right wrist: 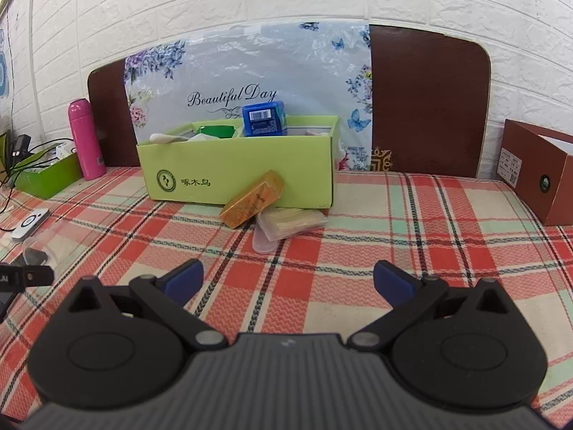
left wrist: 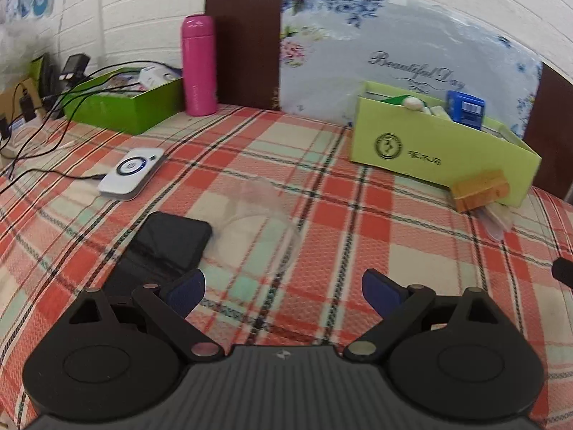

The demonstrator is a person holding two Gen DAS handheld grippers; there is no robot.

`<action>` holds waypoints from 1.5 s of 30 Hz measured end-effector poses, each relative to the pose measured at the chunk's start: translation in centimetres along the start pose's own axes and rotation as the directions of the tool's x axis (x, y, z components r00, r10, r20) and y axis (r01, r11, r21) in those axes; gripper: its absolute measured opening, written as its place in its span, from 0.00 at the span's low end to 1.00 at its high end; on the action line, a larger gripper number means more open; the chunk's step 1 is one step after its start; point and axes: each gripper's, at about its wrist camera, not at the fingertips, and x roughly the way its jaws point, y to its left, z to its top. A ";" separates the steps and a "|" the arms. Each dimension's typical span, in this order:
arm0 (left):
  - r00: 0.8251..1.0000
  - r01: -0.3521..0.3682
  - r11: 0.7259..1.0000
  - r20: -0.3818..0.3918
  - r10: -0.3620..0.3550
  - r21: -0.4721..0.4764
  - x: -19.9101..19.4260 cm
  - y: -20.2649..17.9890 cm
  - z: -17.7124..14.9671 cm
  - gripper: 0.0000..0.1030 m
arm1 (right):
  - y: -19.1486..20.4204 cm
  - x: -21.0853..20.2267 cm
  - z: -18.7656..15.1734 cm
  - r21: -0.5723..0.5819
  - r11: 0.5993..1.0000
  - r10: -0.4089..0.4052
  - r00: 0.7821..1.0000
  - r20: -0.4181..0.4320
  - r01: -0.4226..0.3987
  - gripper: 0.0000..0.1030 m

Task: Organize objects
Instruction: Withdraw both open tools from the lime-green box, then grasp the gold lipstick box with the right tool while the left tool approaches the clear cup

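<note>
A light green open box [right wrist: 236, 175] [left wrist: 440, 147] stands on the plaid cloth, holding a blue packet [right wrist: 263, 119] and other small items. An orange-gold small box [right wrist: 252, 199] [left wrist: 480, 190] leans against its front, beside a clear plastic case [right wrist: 290, 224]. A clear plastic cup [left wrist: 258, 211] lies on its side near a black phone case [left wrist: 164, 247]. My left gripper [left wrist: 283, 288] is open just behind them, holding nothing. My right gripper [right wrist: 288, 281] is open above the cloth, short of the gold box.
A pink bottle [left wrist: 198, 66] [right wrist: 86, 139] stands at the back by a dark green box [left wrist: 125, 102] with cables. A white power bank [left wrist: 130, 173] lies left. A brown box [right wrist: 540, 172] sits at the right edge. A headboard and brick wall stand behind.
</note>
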 end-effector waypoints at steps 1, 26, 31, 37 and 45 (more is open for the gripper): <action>1.000 0.003 1.000 0.001 -0.003 -0.020 0.2 0.4 0.3 0.95 | 0.2 0.2 0.0 -0.001 1.000 0.004 1.000 -0.006 -0.004 1.00; 0.997 0.066 0.991 -0.023 -0.069 -0.120 6.3 2.5 3.5 0.91 | 1.1 13.4 6.6 -0.040 0.999 0.026 1.000 -0.013 -0.027 0.75; 0.987 0.145 0.983 -0.057 -0.152 -0.115 7.2 2.1 3.6 0.63 | 0.6 13.6 6.5 0.005 0.998 0.059 0.998 -0.029 -0.059 0.33; 0.961 0.268 0.963 -0.067 -0.269 -0.017 5.9 -1.2 2.9 0.63 | 1.0 8.7 4.9 -0.042 0.989 0.143 0.990 -0.023 -0.143 0.23; 0.902 0.418 0.901 -0.165 -0.398 0.115 4.5 -6.2 -0.1 0.67 | 0.3 1.1 -1.6 -0.034 0.985 0.163 0.979 -0.126 -0.168 0.21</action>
